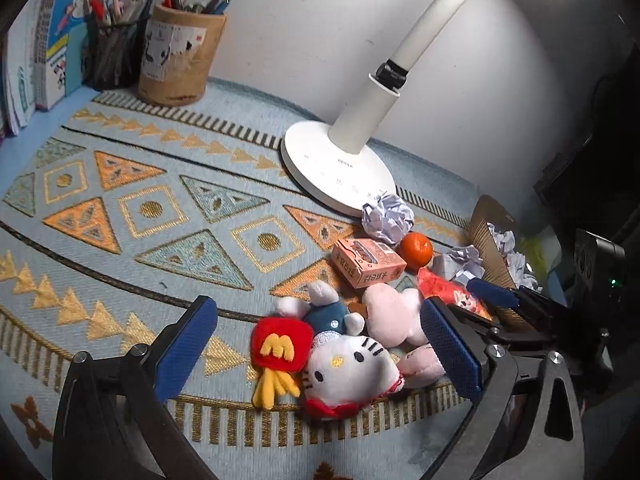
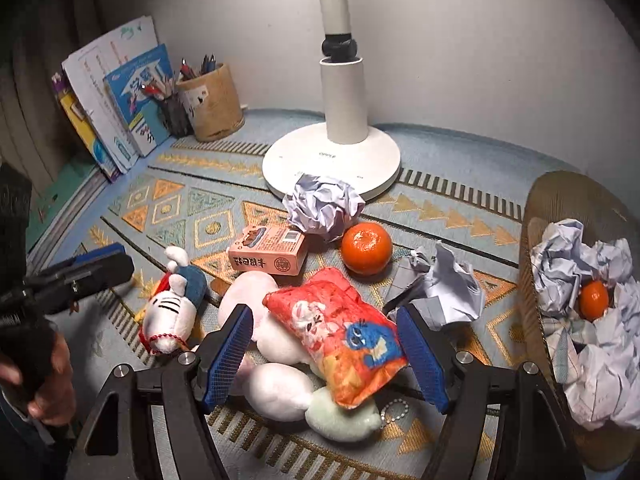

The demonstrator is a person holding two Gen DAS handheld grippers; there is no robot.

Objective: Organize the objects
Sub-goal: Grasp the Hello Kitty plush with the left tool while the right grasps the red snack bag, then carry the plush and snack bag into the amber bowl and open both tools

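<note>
The white desk lamp's (image 2: 336, 80) head is cut off at the top edge. A red printed pillow (image 2: 340, 332) covers much of the pink plush toy (image 2: 276, 392). Crumpled white paper (image 2: 600, 344) half buries the small orange (image 2: 595, 299) in the brown basket (image 2: 532, 280).

My grippers: black frames w/ blue textured pads (image 2: 228, 360). Mat (image 1: 168, 208) is pale blue w/ orange, gold & teal triangles, gold diamonds, striped black-and-cream border. Lamp (image 2: 332, 156) white, black joint. Mandarin (image 2: 366, 248) bright orange; a 2nd orange one (image 2: 594, 299) sits among white crumpled paper in the brown bin (image 2: 532, 240). Small carton (image 2: 268, 254) salmon pink w/ dark print. Snack bag (image 2: 340, 332) red-orange w/ blue cartoon figure. Cat plush (image 1: 348, 368) white, red collar, blue body. Fries plush (image 1: 280, 344) red w/ yellow M. Big plush (image 2: 276, 392) pale pink. Pen pot (image 1: 180, 60) tan.
</note>
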